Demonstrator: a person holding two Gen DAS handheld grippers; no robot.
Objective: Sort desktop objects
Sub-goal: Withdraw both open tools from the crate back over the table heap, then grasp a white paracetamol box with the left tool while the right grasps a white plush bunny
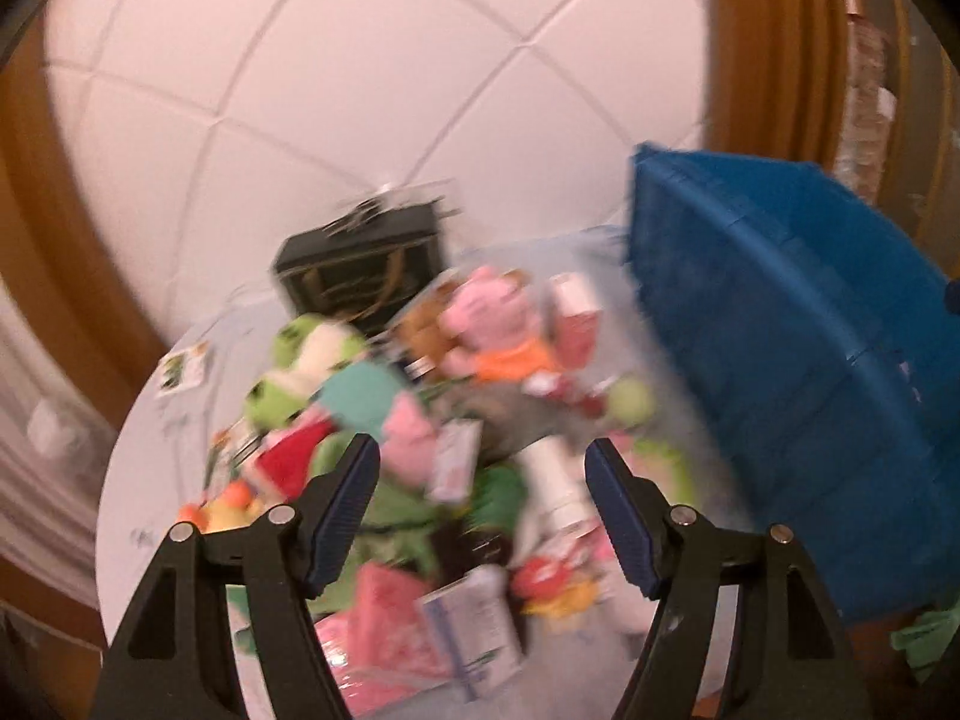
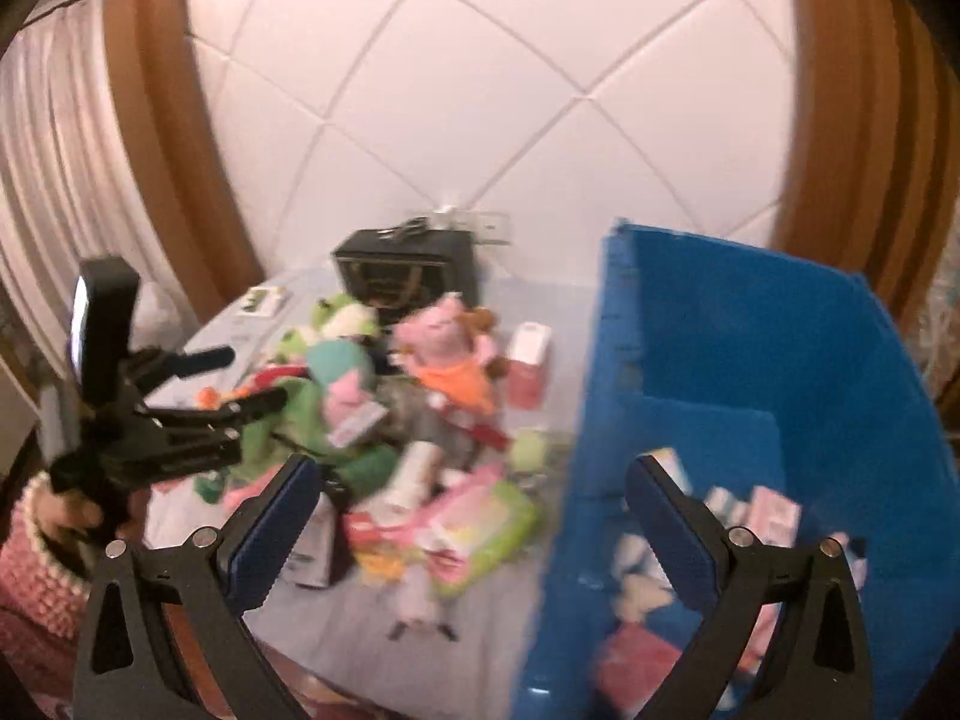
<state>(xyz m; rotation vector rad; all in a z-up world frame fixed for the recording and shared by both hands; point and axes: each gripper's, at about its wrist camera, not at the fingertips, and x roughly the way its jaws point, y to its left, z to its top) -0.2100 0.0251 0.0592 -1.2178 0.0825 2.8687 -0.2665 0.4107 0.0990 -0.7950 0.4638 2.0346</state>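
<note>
On the desk (image 2: 336,618), pale cloth cover, a mixed pile (image 2: 390,420) sits mid-surface: pink pig plush (image 2: 447,339) in orange on top toward the back, green frog plush (image 2: 342,315) left of it, white tube (image 2: 414,471) lower down, pink-and-green packet (image 2: 480,519) at the near edge, small red-white carton (image 2: 528,366) upright at the right side of the heap. Everything's overlapping, so it reads as unsorted stock, most of the job still ahead

Blue crate (image 2: 750,360) stands just right of the pile, touching or nearly touching the desk edge, can't tell which. A few small boxes and cards already lie in its bottom, so I'd say that's the drop target, parked close to keep carries short

Left tool (image 1: 480,480): jaws apart, nothing between them, angled down over the near side of the pile with the white tube in its line. Right tool (image 2: 471,495): jaws apart too, empty, straddling the pile's right edge and the crate wall. Looks like both are between picks

Around: black bag with gold trim (image 2: 408,276) behind the pile against the quilted white panel, loose cards at far left of the desk. From the right wrist view, the left tool's body and a sleeve in pink knit (image 2: 36,564) crowd the left flank

In the way: plush toys bury the flatter items; the crate's tall near wall needs clearing on any drop. Frames are blurred, so finer labels unreadable
</note>
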